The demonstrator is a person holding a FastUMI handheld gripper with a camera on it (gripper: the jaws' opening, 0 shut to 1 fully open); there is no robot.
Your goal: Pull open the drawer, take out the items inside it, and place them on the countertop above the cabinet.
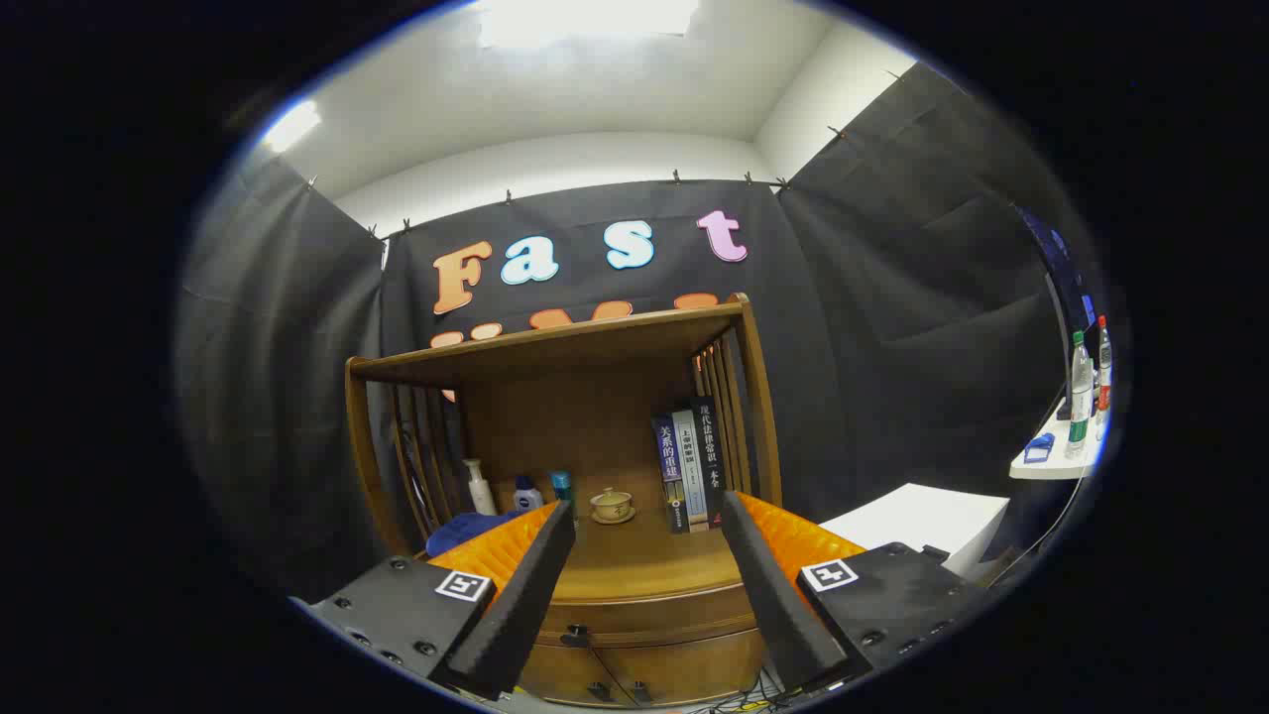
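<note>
**Inspector:** Begin at the left of the frame.

**Assistant:** Lower left, on the cabinet's countertop (634,565): a blue cloth-like item (466,531) by the slatted side, then a white pump bottle (478,486), a small white bottle with a blue cap (526,494) and a teal container (562,486). They stand against the back panel, which by my judgement keeps the front of the countertop free for setting items down.

**Inspector:** Centre?

**Assistant:** A small lidded cup on a saucer (612,506), also set well back. Below the countertop's front edge, lower centre, is the drawer (644,625), closed, with a dark knob (575,632) on its left part. Its contents are hidden.

**Inspector:** The claw?

**Assistant:** The gripper (644,516) has its fingers spread wide, holding nothing. It sits above and short of the drawer front, the knob showing low between the fingers. I judge it is lining up for the pull; no step of the task is done.

**Inspector:** Right side?

**Assistant:** Upright books (691,464) lean against the right slats, which prop them. Their spines carry Chinese characters; I will not read them off. Further right, a white table (922,521), and at the far right a shelf with two plastic bottles (1088,392), labels too small to tell.
</note>
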